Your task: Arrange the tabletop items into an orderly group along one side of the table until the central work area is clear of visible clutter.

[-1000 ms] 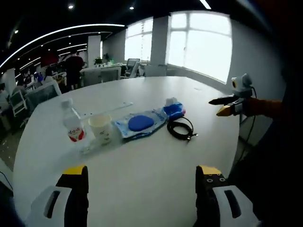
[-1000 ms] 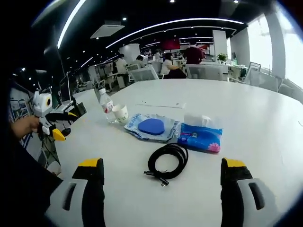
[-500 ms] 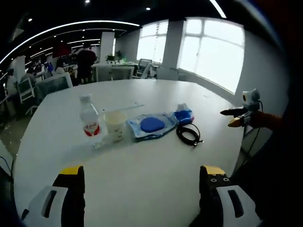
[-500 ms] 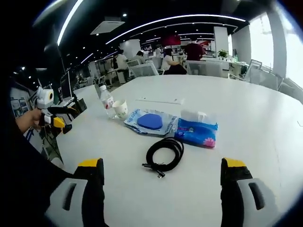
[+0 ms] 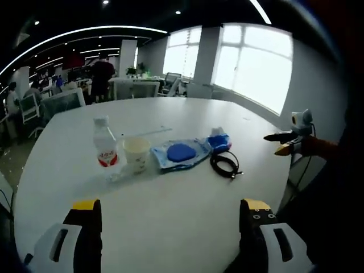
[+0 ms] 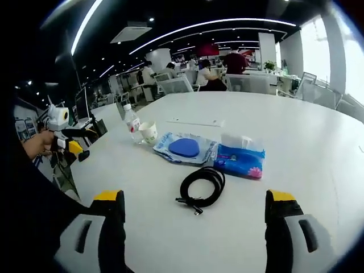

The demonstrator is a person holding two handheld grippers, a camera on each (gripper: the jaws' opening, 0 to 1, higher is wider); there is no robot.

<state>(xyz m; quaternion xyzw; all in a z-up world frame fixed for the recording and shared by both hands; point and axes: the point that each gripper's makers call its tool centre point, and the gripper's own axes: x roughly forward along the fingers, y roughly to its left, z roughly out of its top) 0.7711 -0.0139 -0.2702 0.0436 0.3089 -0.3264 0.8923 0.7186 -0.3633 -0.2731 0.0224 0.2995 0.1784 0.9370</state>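
On the white table (image 5: 170,216) stand a small water bottle (image 5: 104,144) with a red label and a paper cup (image 5: 136,154) beside it. To their right lie a clear packet holding a blue disc (image 5: 182,152), a blue tissue pack (image 5: 219,140) and a coiled black cable (image 5: 224,163). The right gripper view has the same row: bottle (image 6: 132,122), cup (image 6: 149,132), packet (image 6: 185,148), tissue pack (image 6: 241,159), cable (image 6: 203,187). My left gripper (image 5: 169,216) is open over the near table. My right gripper (image 6: 195,207) is open short of the cable, and also appears at the table's right edge (image 5: 281,144).
A white strip (image 6: 195,121) lies on the table beyond the packet. Office desks, chairs and people (image 6: 233,61) stand behind the table. Large windows (image 5: 250,62) fill the far wall. My left gripper (image 6: 71,141), held by a hand, shows off the table's left edge.
Both views have shifted a little; the items sit slightly nearer the middle of each view. Nothing on the table has moved, and both grippers stay open.
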